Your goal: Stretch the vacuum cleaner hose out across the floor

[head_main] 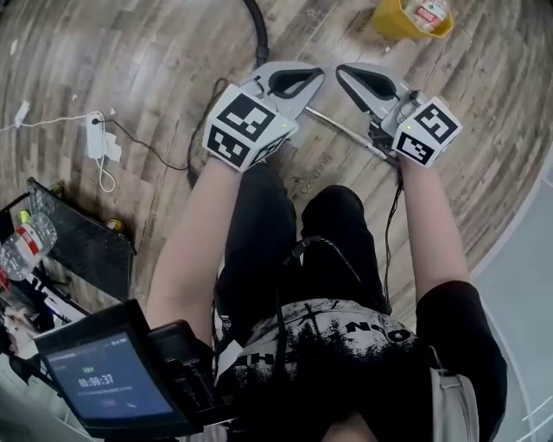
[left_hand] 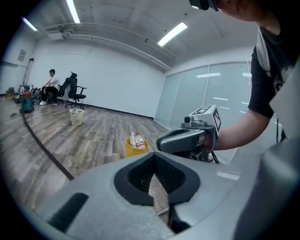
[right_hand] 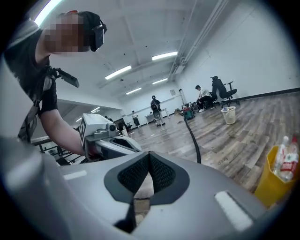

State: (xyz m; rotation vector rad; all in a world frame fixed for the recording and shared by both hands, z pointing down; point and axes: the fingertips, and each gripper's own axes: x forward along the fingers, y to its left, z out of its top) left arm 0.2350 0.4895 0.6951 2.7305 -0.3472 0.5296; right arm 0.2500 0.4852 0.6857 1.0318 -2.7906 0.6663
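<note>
The black vacuum hose comes in from the top of the head view and disappears behind my left gripper. In the left gripper view the hose runs far back across the wooden floor toward a vacuum cleaner. The hose also shows in the right gripper view. My left gripper is shut with nothing between its jaws. My right gripper is likewise shut and holds nothing. Both are held side by side above the floor, tips close together and apart from the hose.
A thin metal tube lies on the floor under the grippers. A yellow bin with bottles stands ahead on the right. A white power strip and a black crate are at the left. Far off are a white basket and a seated person.
</note>
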